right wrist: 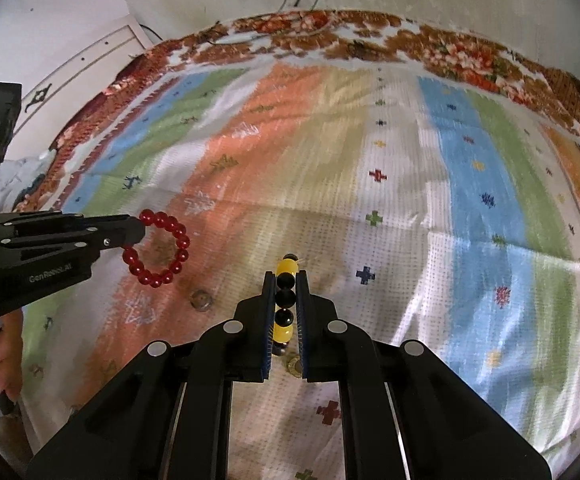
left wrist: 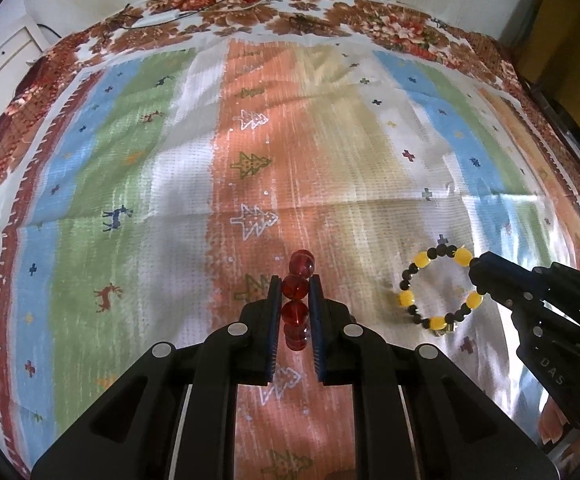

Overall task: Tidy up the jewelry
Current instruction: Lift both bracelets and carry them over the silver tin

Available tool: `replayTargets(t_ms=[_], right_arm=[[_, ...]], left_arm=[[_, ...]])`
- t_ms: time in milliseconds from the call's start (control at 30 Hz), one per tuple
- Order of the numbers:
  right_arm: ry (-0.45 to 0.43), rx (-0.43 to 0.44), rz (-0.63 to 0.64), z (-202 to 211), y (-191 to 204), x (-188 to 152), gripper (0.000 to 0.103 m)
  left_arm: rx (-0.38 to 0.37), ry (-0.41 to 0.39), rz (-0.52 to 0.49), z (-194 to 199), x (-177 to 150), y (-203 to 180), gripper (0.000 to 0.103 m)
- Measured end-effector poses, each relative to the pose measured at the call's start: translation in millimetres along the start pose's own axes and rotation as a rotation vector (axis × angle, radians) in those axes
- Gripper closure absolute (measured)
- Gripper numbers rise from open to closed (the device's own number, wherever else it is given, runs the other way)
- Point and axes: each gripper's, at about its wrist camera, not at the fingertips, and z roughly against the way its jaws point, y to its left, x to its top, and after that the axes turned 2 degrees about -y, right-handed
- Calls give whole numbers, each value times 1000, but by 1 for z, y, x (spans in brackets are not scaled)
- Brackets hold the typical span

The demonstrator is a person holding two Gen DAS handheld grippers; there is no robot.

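Two bracelets in hand: both are lifted clear of the striped cloth, one per gripper; neither has been set down anywhere yet.

Left wrist view, left gripper (left wrist: 295, 288): its fingers (left wrist: 275, 320) are pressed onto the red bead bracelet (left wrist: 299, 280), which stands edge-on between them, a few beads poking out past the tips.
Left wrist view, right gripper (left wrist: 475, 270): comes in from the right edge and pinches the yellow and black bracelet (left wrist: 437, 289) at one side of the ring, the rest of the ring hanging open in the air above the cloth (left wrist: 170, 184).
Left wrist view, surface: the cloth covers what looks like a bed and shows no box, tray or stand for jewelry.

Right wrist view, right gripper (right wrist: 286, 292): fingers (right wrist: 268, 320) closed tight on the yellow and black bracelet (right wrist: 286, 276), again seen edge-on.
Right wrist view, left gripper (right wrist: 140, 230): at the left edge, pinching the red bracelet (right wrist: 158, 248) at one side of its ring.
Right wrist view, loose item: a small round metal piece (right wrist: 201, 300) lies on the cloth (right wrist: 410, 184) below the red bracelet; what it is cannot be told.

Done, as a judgement: the pick-up of both bracelets.
Left, as a judgement: placing them in order; no destination is in sight, so where they go cannot be told.
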Motion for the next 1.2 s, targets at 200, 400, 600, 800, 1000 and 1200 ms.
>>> replayTargets(t_ms=[200, 400, 600, 800, 1000, 1200], right_arm=[[-14, 3, 15, 13, 6, -5, 92], [-34, 8, 31, 29, 14, -9, 92], [-47, 13, 45, 42, 23, -16, 92], [-69, 14, 55, 57, 29, -22, 92], [-102, 41, 62, 71, 33, -25, 92], [-128, 55, 67, 85, 37, -31, 92]], left_arm=[[2, -17, 7, 15, -6, -3, 90], [-11, -47, 15, 33, -13, -6, 90], [-18, -61, 20, 47, -25, -8, 90], [-22, -74, 15, 58, -36, -11, 90], [-34, -97, 4, 72, -46, -17, 90], [-66, -117, -4, 83, -53, -22, 90]])
